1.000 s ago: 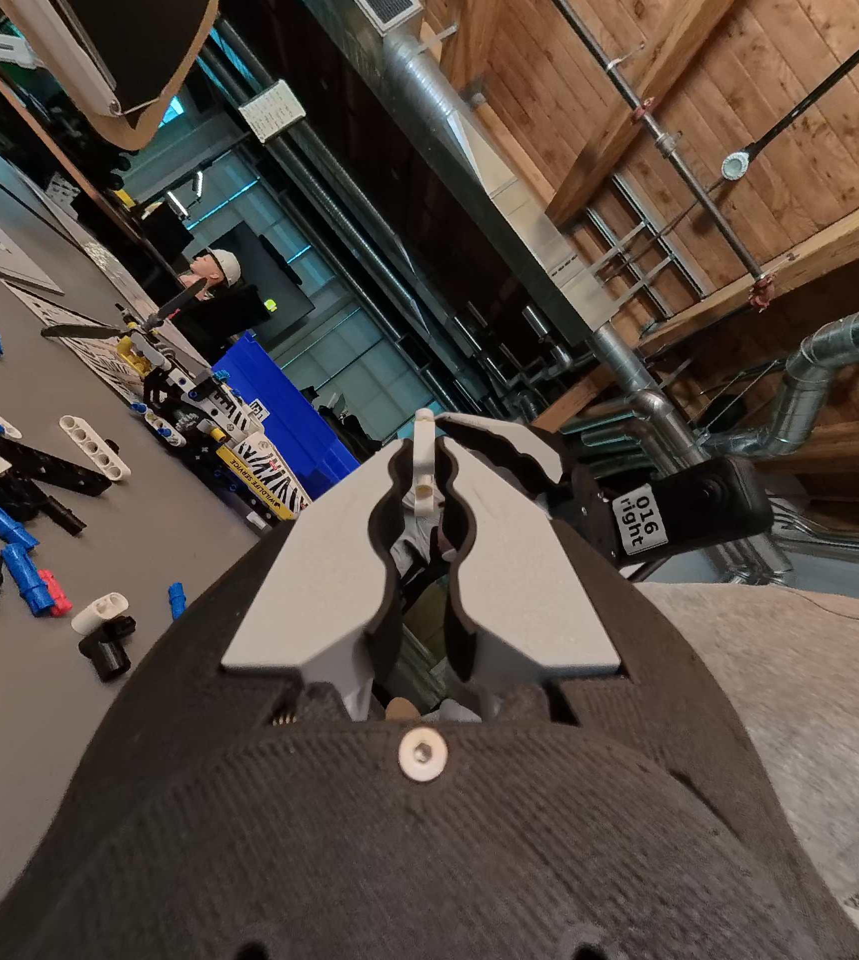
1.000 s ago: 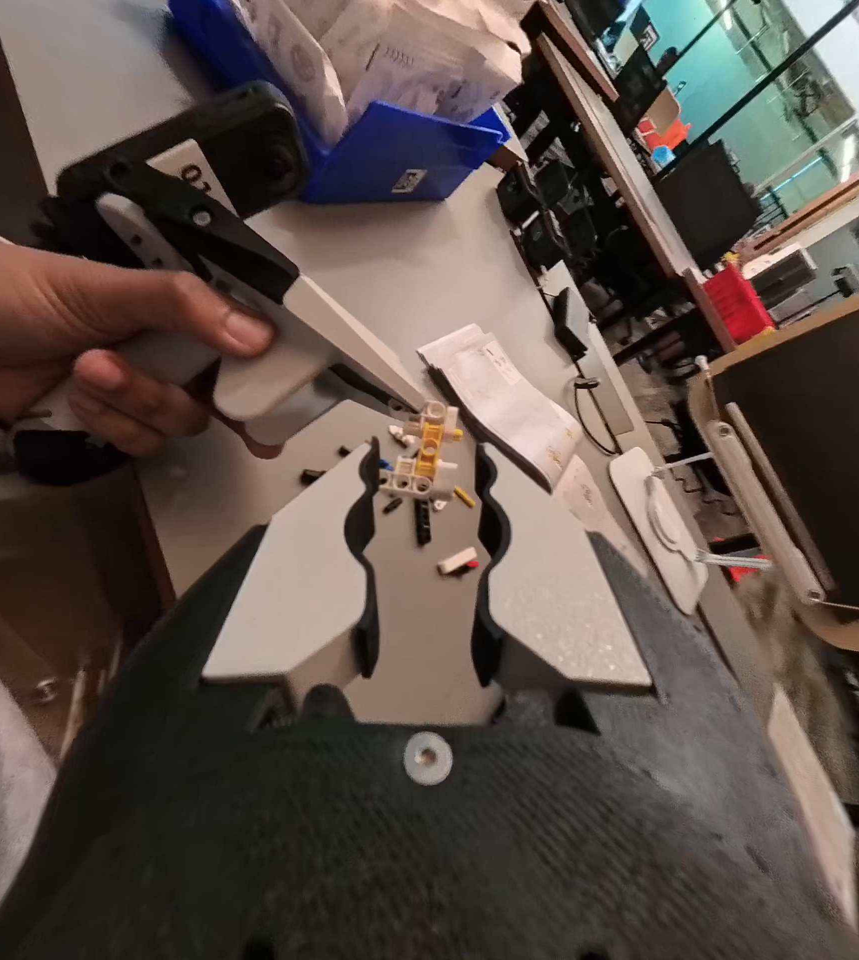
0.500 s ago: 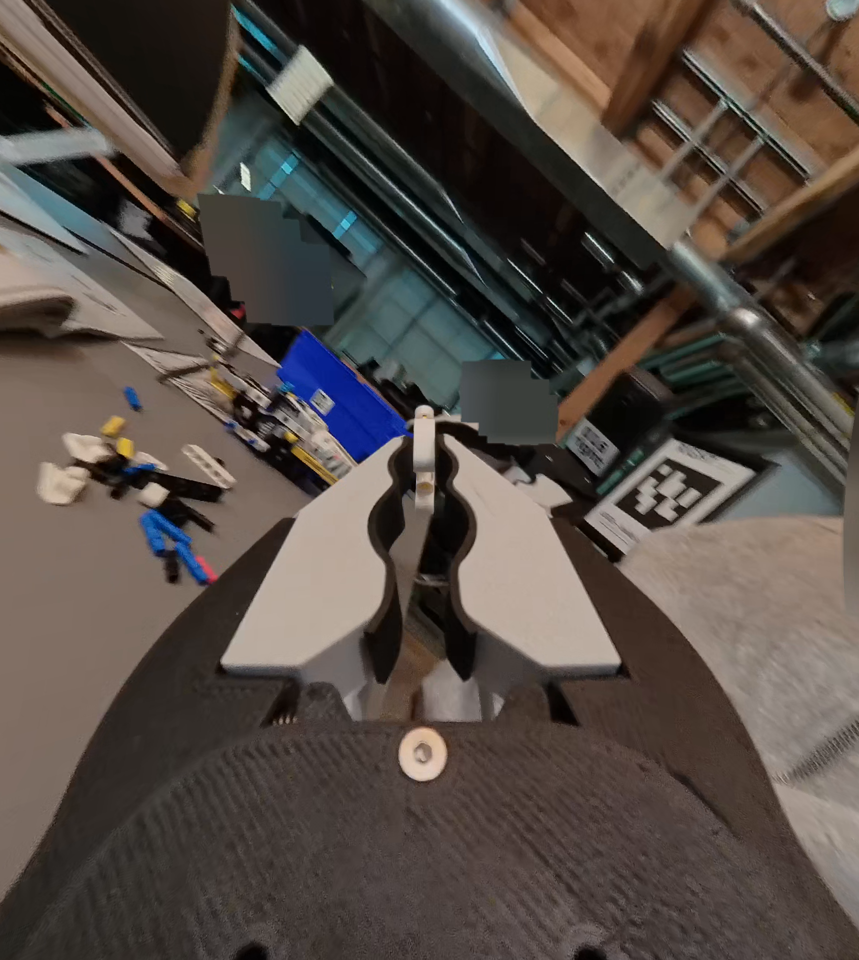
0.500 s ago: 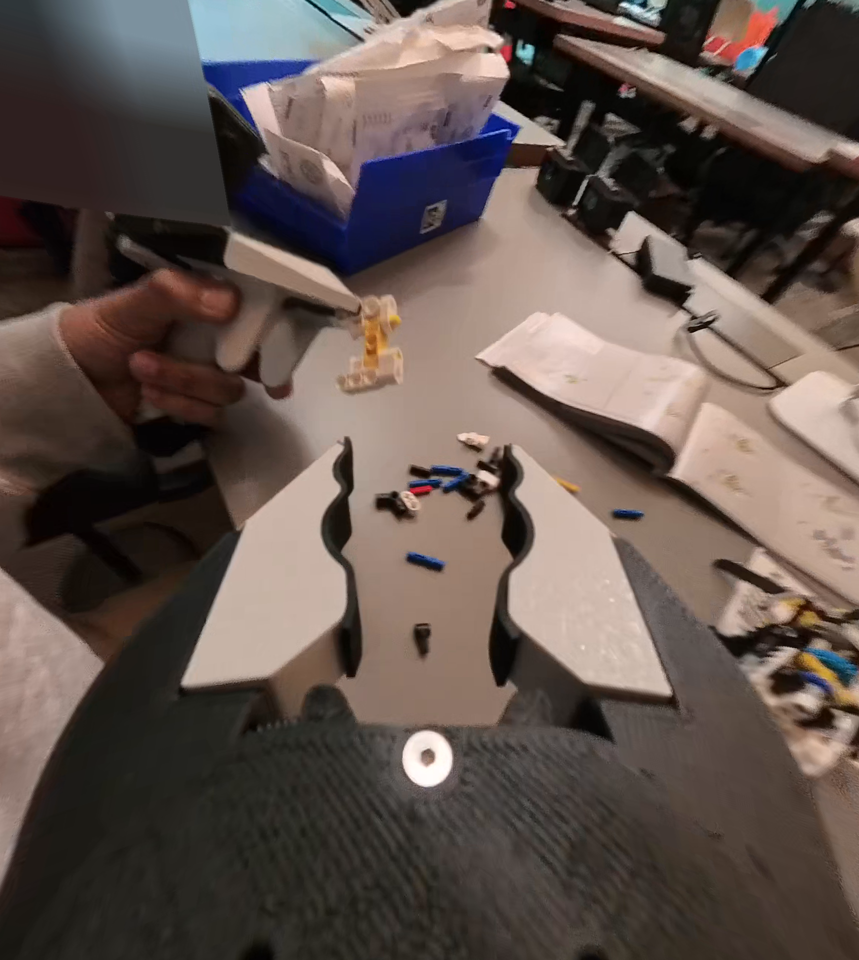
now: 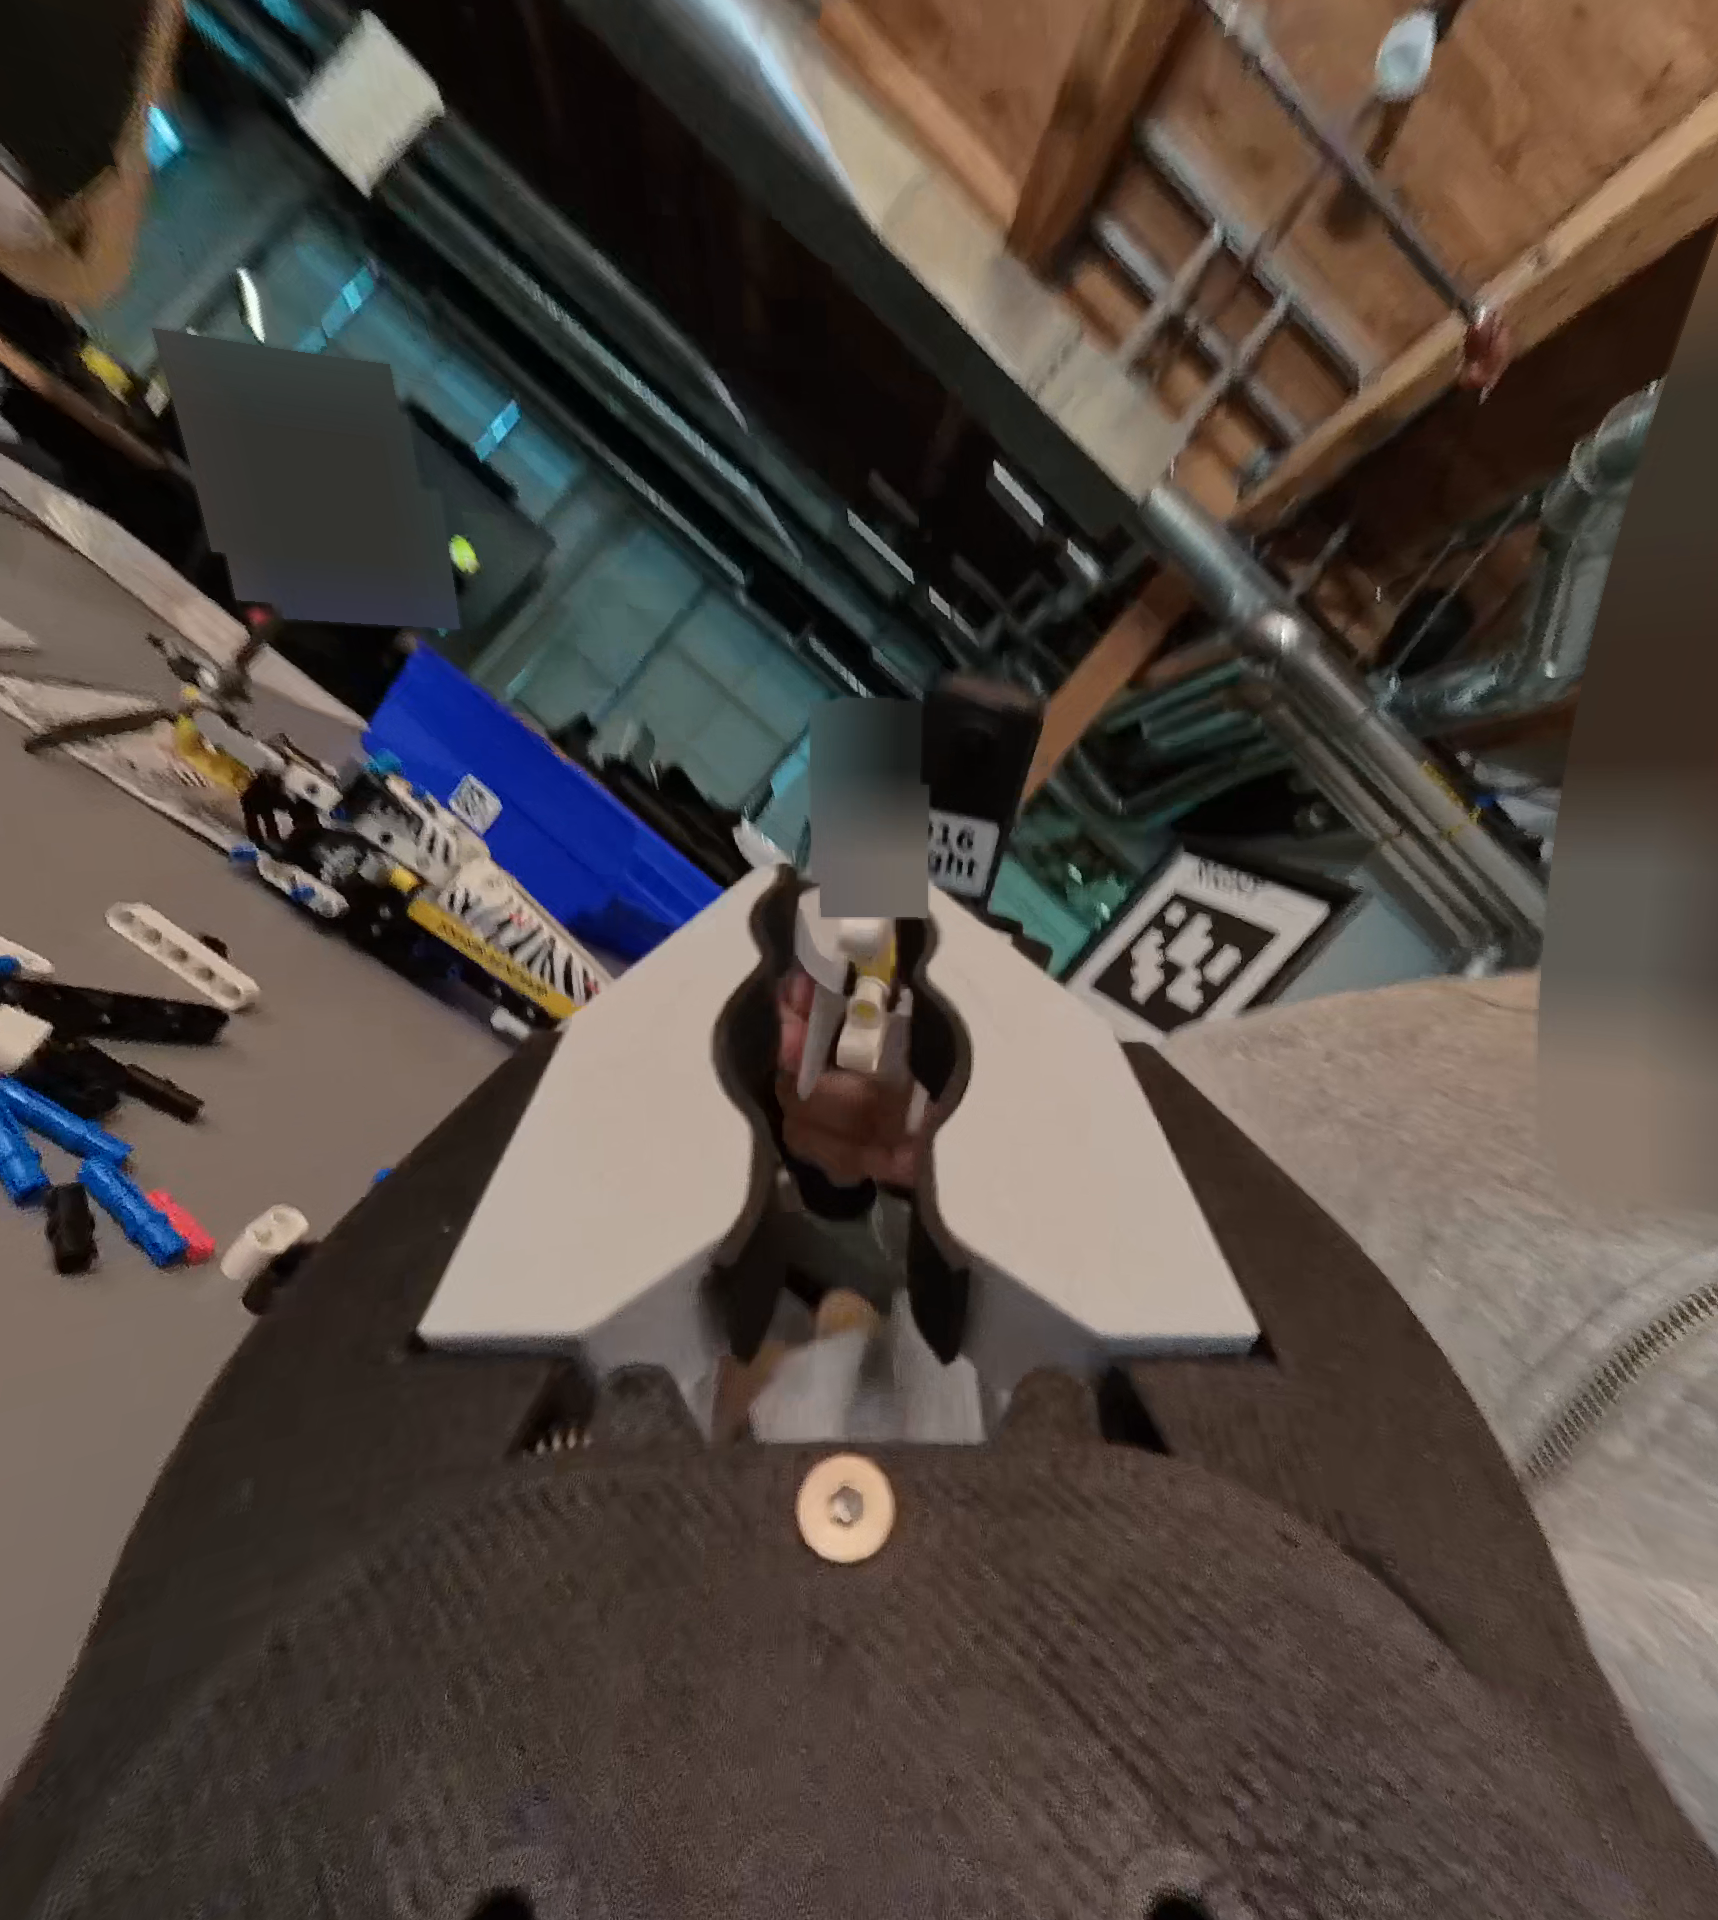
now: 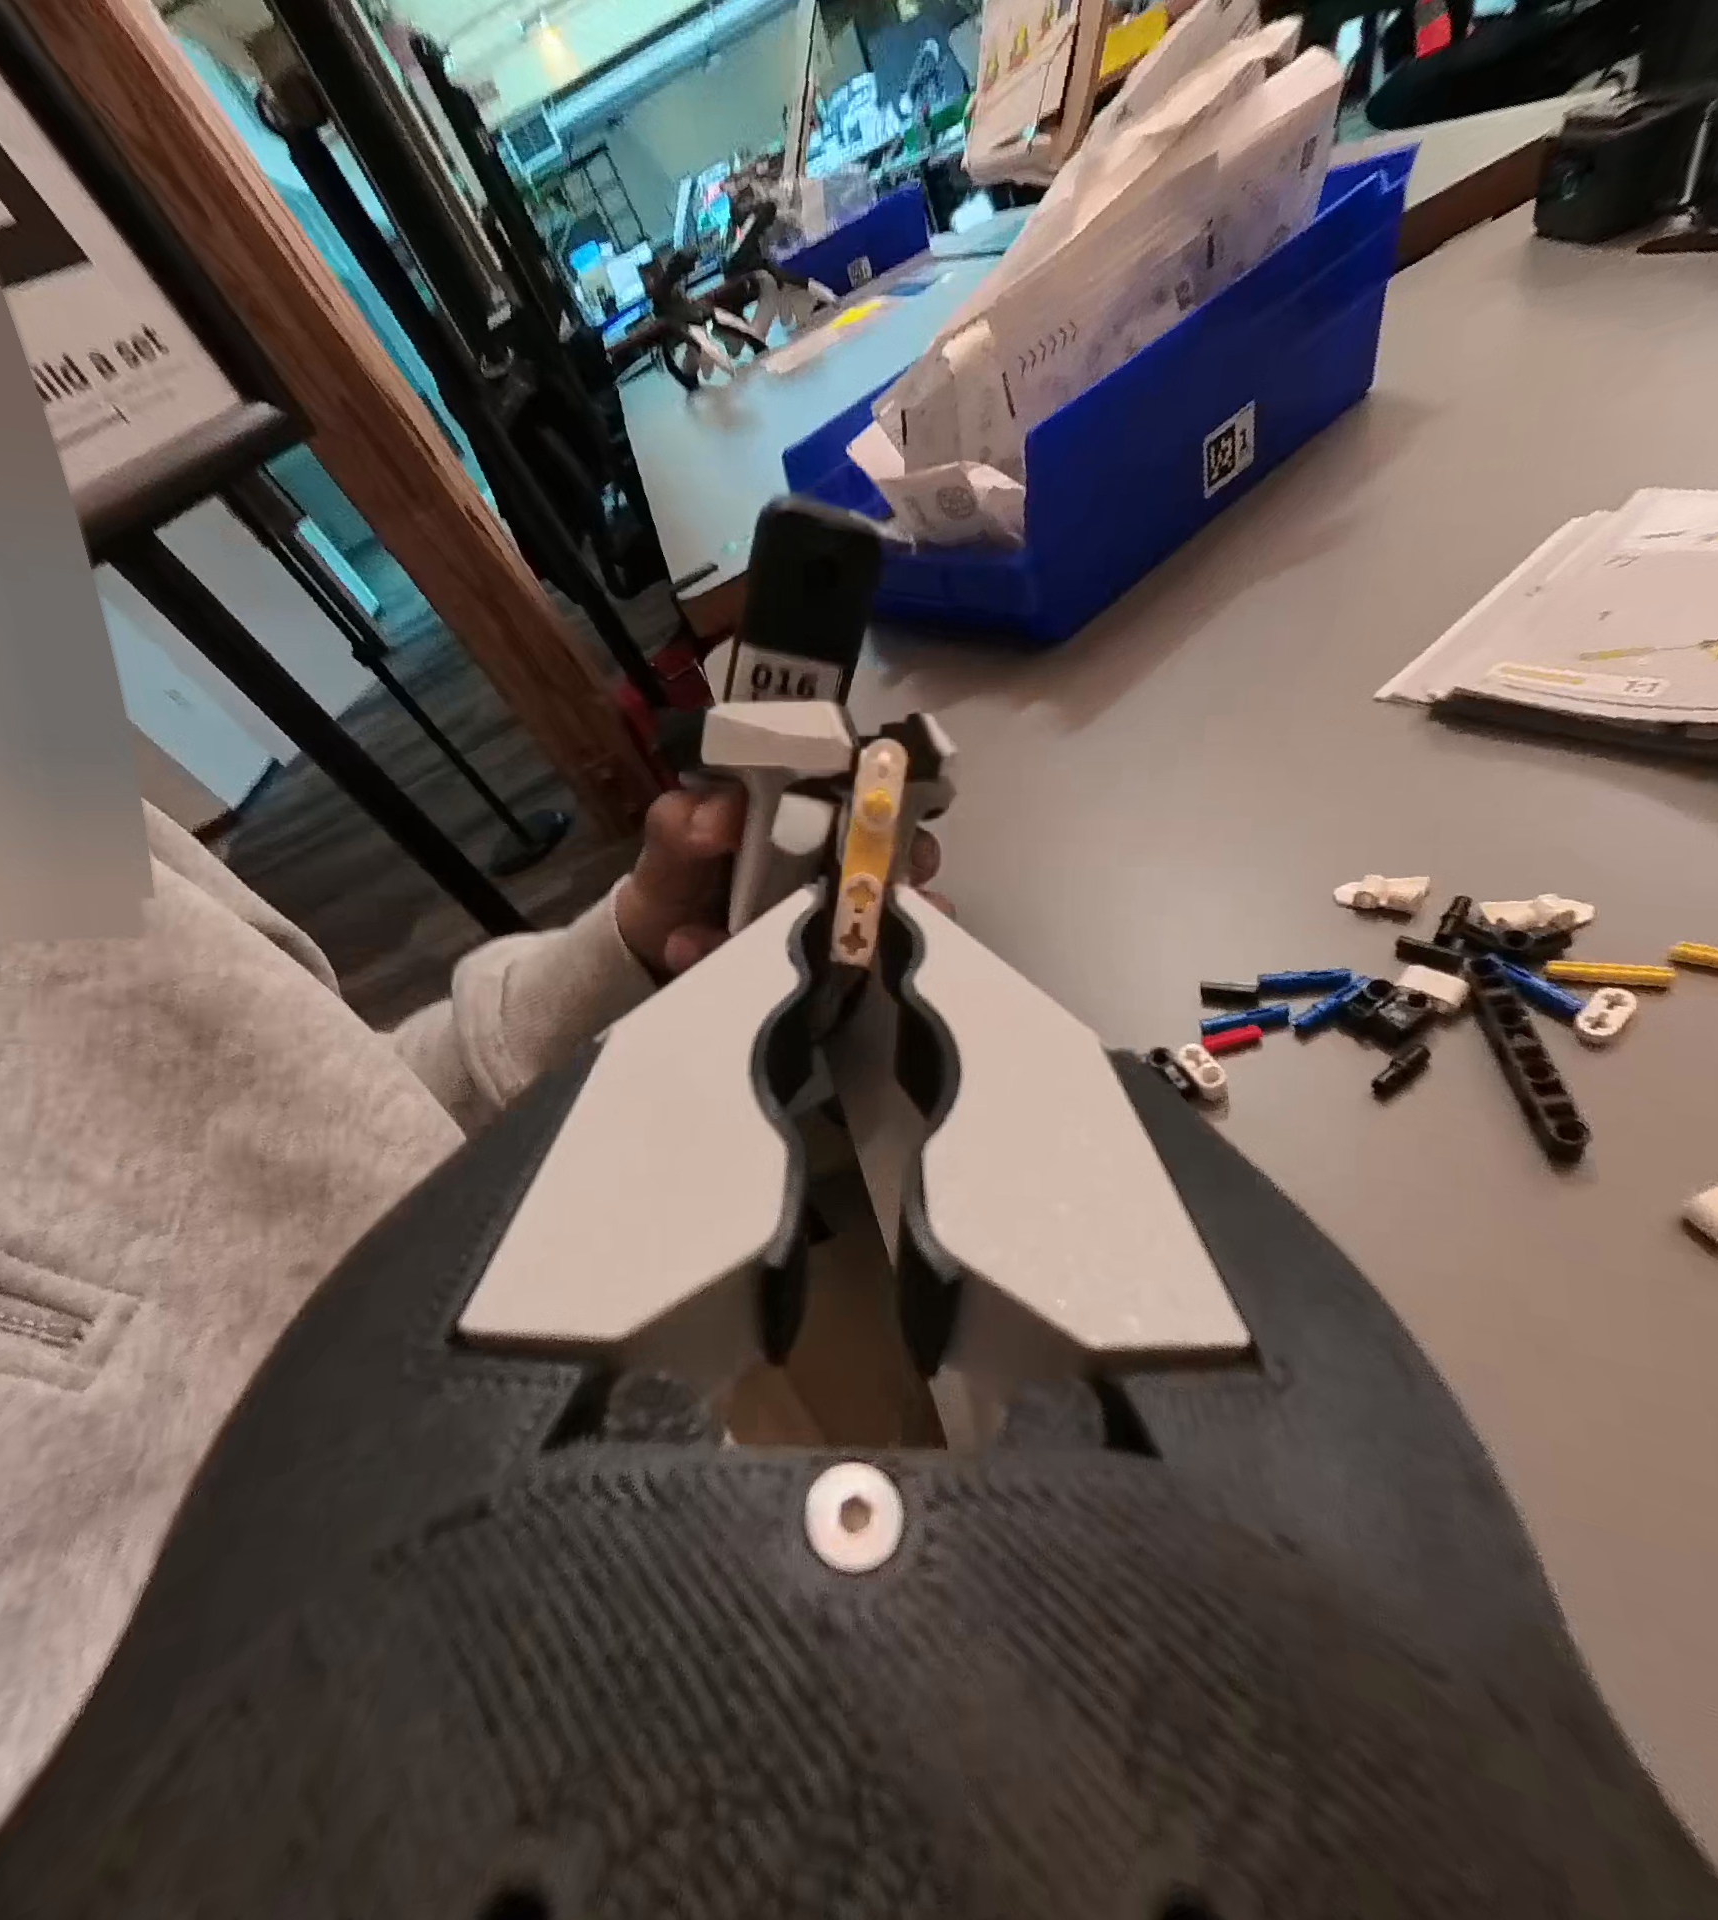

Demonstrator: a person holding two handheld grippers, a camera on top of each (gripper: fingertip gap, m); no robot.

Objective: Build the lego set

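- Sub-assembly (image 6: pixel 863 871), white and yellow: being held in the air off the table (image 6: pixel 1250 790) edge, both grippers meeting on it.
- Right gripper (image 6: pixel 855 940): jaws nearly closed, pinching its lower end.
- Left gripper (image 5: pixel 855 940): jaws narrowed around its other end; whether they are gripping is unclear.
- Step, judged: handing over or re-gripping the sub-assembly; next calls for one gripper keeping firm hold before the other is letting go.
- Loose parts (image 6: pixel 1437 987): lying right of the sub-assembly.
- Blue bin (image 6: pixel 1198 457): sitting beyond it.
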